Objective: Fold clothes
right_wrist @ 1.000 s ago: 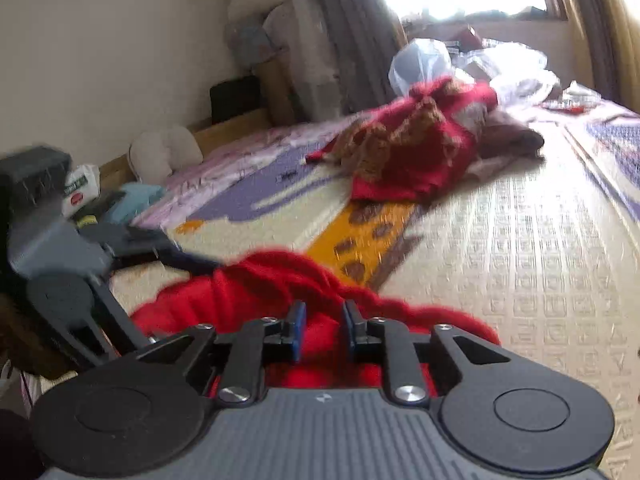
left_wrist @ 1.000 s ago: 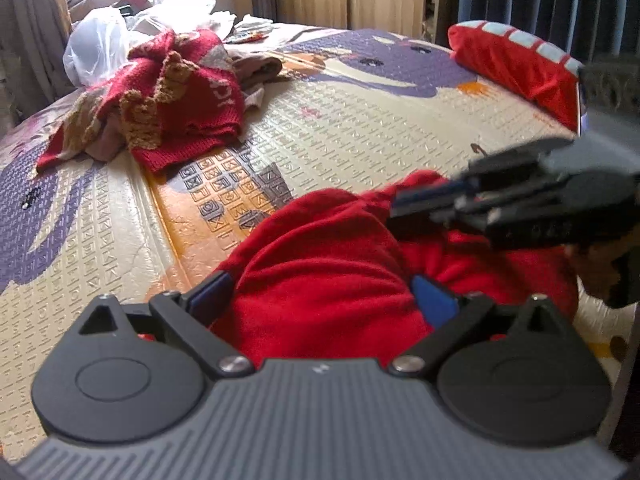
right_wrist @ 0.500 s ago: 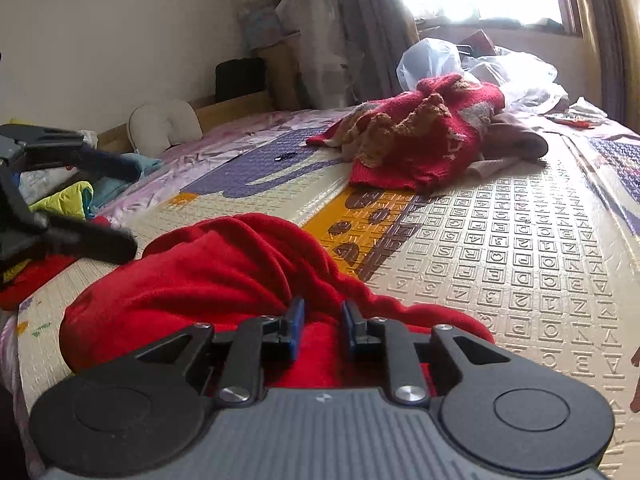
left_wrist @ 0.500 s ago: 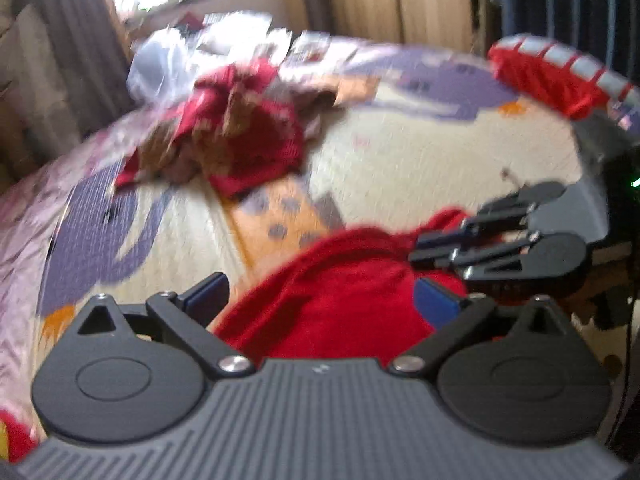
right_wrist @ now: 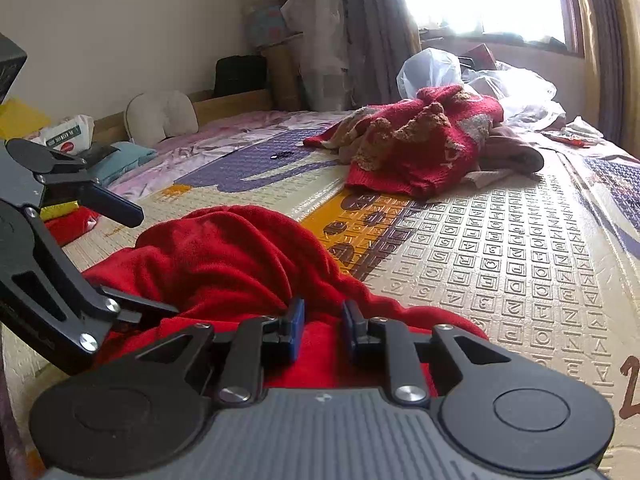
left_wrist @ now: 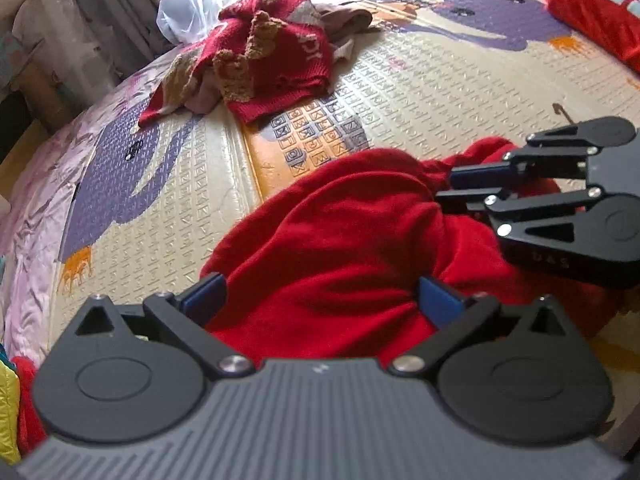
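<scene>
Fabric of the red garment (right_wrist: pixel 224 256) is bunched between the blue pads of the right gripper (right_wrist: pixel 322 326), which stands nearly closed and pinches a fold of it. The left gripper (left_wrist: pixel 320 300) is spread wide, its blue fingers (left_wrist: pixel 204 298) straddling the same red garment (left_wrist: pixel 340 240) without pressing on it. The garment lies crumpled on the bed's patterned mat (left_wrist: pixel 460 80) directly ahead of both grippers, and in the left wrist view the right gripper (left_wrist: pixel 448 186) reaches in from the right edge, biting the cloth's far side. Well beyond the garment, a knitted red sweater (left_wrist: pixel 276 60) sits in a heap, with a white plastic bag (left_wrist: pixel 186 10) just behind it. Farther to the right a red cushion (left_wrist: pixel 592 12) rests at the mat's edge
</scene>
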The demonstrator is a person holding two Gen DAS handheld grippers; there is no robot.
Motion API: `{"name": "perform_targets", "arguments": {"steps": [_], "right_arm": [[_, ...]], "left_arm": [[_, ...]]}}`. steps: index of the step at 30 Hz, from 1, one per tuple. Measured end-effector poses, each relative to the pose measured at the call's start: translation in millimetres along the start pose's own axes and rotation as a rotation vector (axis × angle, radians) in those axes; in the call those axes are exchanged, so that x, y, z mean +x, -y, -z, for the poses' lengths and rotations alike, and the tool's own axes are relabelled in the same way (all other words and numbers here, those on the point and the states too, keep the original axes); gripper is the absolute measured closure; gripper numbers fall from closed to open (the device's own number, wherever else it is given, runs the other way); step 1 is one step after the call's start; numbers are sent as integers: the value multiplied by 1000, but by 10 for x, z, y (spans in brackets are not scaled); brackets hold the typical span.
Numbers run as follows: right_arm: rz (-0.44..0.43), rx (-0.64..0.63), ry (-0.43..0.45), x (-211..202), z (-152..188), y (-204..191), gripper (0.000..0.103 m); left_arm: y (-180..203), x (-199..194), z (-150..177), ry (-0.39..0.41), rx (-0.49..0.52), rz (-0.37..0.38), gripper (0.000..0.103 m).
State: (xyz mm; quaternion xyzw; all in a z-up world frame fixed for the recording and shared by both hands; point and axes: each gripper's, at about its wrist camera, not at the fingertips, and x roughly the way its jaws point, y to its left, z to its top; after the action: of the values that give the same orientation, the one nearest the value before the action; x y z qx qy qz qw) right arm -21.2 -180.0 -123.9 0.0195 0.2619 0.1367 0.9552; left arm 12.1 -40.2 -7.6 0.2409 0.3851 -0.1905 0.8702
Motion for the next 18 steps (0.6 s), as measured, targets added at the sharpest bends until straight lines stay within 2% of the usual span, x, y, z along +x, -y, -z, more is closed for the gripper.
{"name": "perform_targets", "arguments": {"steps": [6, 9, 11, 18], "right_arm": [[18, 2, -5, 22, 1, -13, 76], [51, 9, -8, 28, -2, -17, 65], [82, 17, -9, 28, -2, -19, 53], [123, 22, -15, 40, -13, -28, 44]], "left_arm": [[57, 46, 16, -6, 17, -7, 0], [49, 63, 18, -9, 15, 1, 0], [45, 70, 18, -10, 15, 4, 0], [31, 93, 20, -12, 15, 15, 0]]}}
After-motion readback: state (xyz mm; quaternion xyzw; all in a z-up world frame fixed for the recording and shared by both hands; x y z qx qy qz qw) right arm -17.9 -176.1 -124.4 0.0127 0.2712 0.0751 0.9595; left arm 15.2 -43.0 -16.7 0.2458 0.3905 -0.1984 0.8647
